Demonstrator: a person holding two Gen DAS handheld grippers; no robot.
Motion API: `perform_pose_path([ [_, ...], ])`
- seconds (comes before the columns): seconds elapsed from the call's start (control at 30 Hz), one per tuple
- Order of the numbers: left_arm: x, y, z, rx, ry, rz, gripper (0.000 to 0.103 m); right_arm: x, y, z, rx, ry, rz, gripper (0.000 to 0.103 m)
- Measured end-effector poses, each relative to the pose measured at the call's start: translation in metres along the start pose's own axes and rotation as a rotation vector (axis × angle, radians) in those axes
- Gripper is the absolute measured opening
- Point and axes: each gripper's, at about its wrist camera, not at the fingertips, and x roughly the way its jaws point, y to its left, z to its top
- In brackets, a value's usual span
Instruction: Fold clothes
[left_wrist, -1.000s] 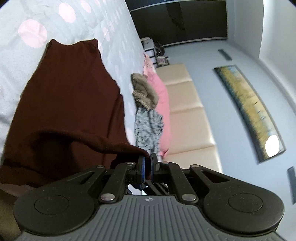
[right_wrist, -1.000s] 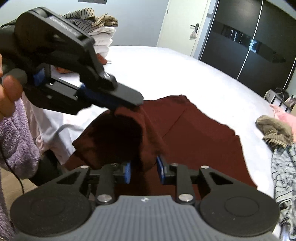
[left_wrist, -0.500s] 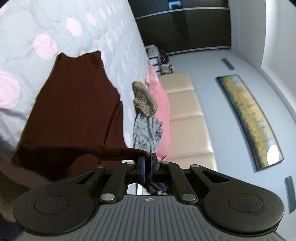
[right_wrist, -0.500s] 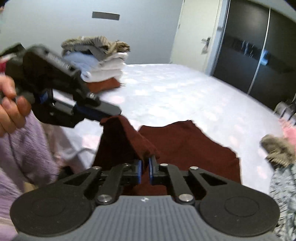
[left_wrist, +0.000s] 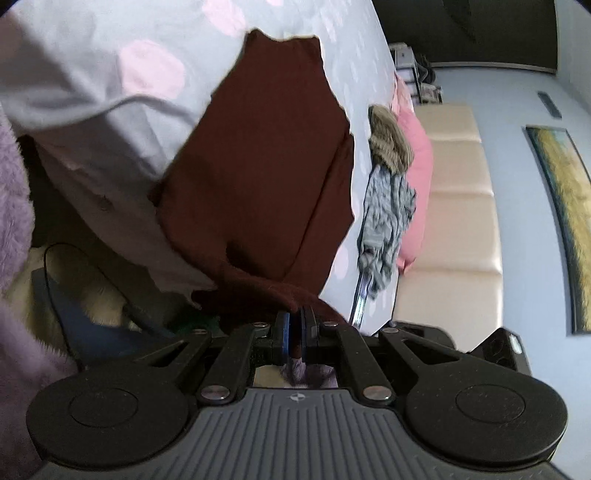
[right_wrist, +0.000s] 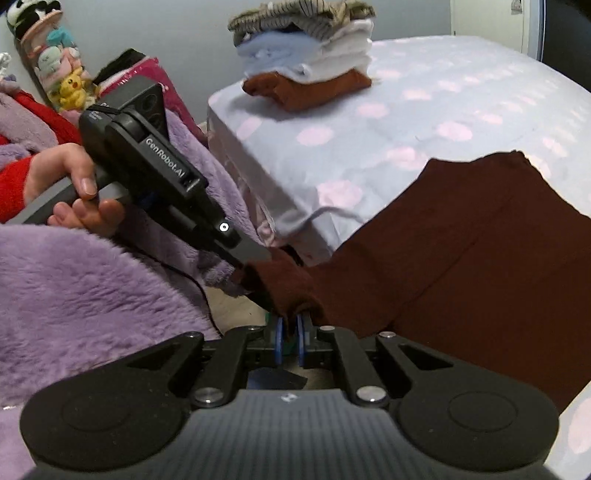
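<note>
Looking along the left gripper, its fingers are pinched together on a bunched corner of the maroon garment, which rises from the grip toward 12 o'clock and lies spread over the spotted bed sheet. The near hem hangs past the bed edge, likely because the cloth is being drawn toward the person to flatten it before a fold. At 2 o'clock a heap of unfolded clothes waits beside a pink pillow against the cream headboard. A framed painting hangs at 3 o'clock. Purple fleece, apparently the person's robe, fills the 9 o'clock edge.

From the right gripper, the fingers are closed on another fold of the same garment's near edge, with cloth bulging just above them. The left gripper's body reaches in from 10 o'clock, held in the left hand, and its tip meets the cloth just beside the right grip. Holding both points close together suggests that one end is being gathered so it can be carried over the rest, which stretches toward 2 o'clock on the bed. At 12 o'clock a folded stack sits on the far corner, well apart, probably where finished pieces go. Soft toys stand at 10 o'clock.
</note>
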Motion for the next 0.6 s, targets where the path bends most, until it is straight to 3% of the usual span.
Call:
perform_pose_path([
  [0.6,0.060,0.009,0.120,-0.072,-0.063,0.079,0.003,0.071,-0.106,0.056,0.199,-0.014,-0.075,0.009],
])
